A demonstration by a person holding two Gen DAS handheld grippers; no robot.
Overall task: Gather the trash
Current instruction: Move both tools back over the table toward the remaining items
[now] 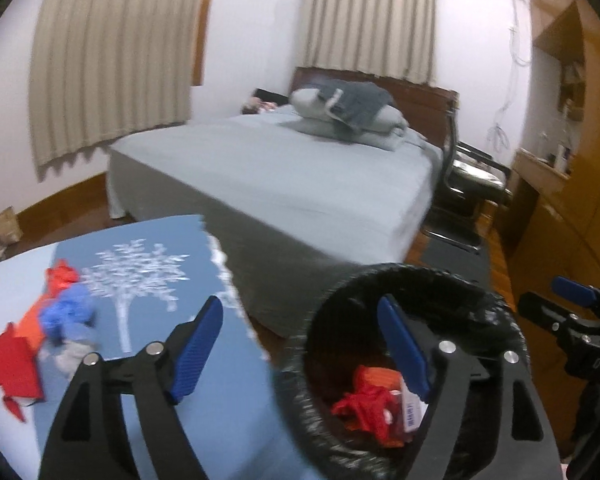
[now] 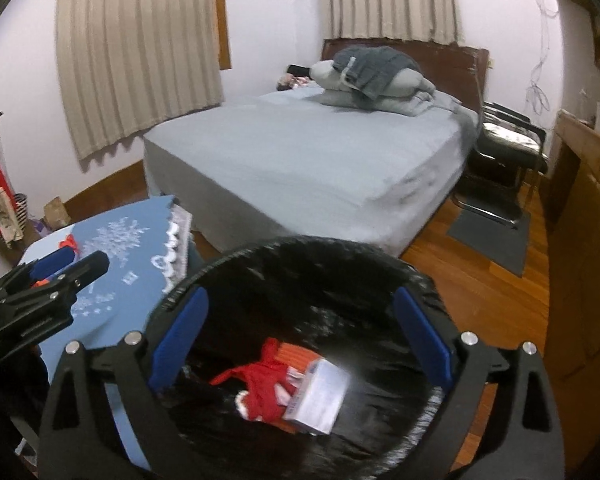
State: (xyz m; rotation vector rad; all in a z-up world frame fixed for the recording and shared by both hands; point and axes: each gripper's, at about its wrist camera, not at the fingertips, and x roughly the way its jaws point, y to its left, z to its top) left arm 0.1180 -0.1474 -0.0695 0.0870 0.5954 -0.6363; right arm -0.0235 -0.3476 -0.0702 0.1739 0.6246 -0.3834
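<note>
A black-lined trash bin stands beside a table with a blue tree-print cloth. Inside the bin lie red crumpled scraps, an orange piece and a small white box. On the table lie red, orange and blue crumpled scraps. My left gripper is open and empty, straddling the gap between table and bin. My right gripper is open and empty above the bin's mouth; it shows in the left view.
A grey bed with pillows stands behind the table and bin. A black chair and wooden cabinets are at the right. Paper bags sit on the wooden floor at the left by the curtained wall.
</note>
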